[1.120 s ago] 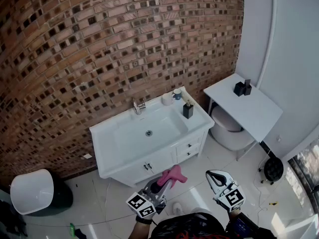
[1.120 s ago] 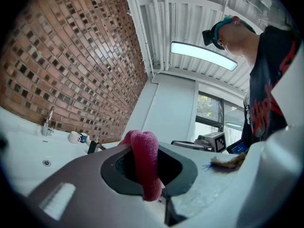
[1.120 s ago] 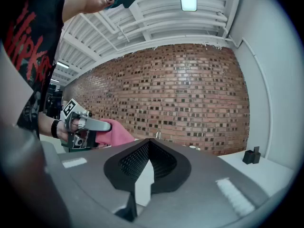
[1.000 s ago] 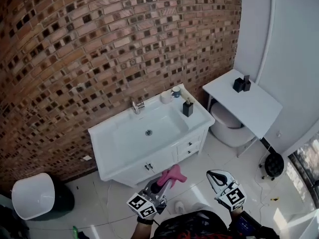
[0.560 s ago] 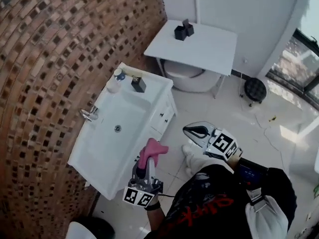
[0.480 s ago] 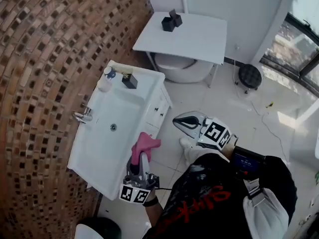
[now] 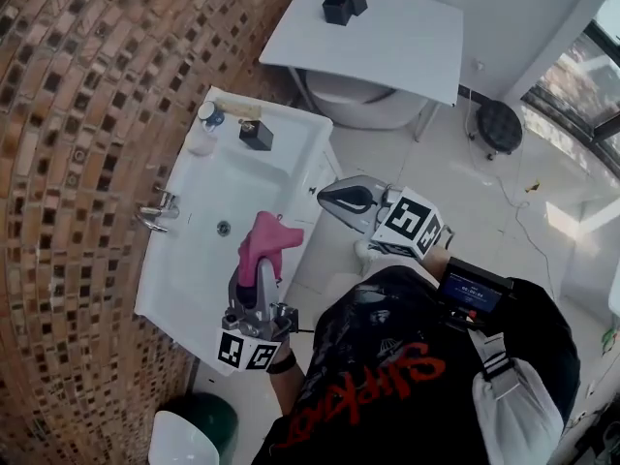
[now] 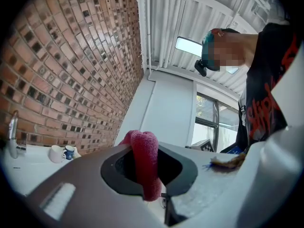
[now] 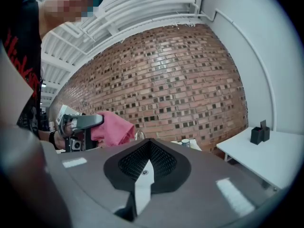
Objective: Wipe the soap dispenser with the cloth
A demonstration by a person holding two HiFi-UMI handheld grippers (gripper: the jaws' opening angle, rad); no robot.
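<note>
The black soap dispenser (image 7: 257,135) stands on the far right corner of the white sink (image 7: 179,289), beside a mug (image 7: 206,115). My left gripper (image 7: 262,265) is shut on a pink cloth (image 7: 264,243) and hangs over the basin's front part, well short of the dispenser. In the left gripper view the cloth (image 8: 145,163) is bunched between the jaws of the left gripper (image 8: 147,175). My right gripper (image 7: 325,194) is shut and empty, beside the sink's right end. In the right gripper view the right gripper (image 9: 145,167) has its jaws closed, and the cloth (image 9: 114,129) shows to the left.
A faucet (image 7: 155,210) stands at the brick wall side. A white table (image 7: 407,42) with two black items (image 7: 343,3) stands beyond the sink, a white bowl (image 7: 354,109) under it. A black stool (image 7: 498,124) is right; a bin (image 7: 194,432) sits near left.
The view has swung round and the person has come up to the sink. Both grippers have travelled towards it; the left, still holding the cloth, is now over the basin.
</note>
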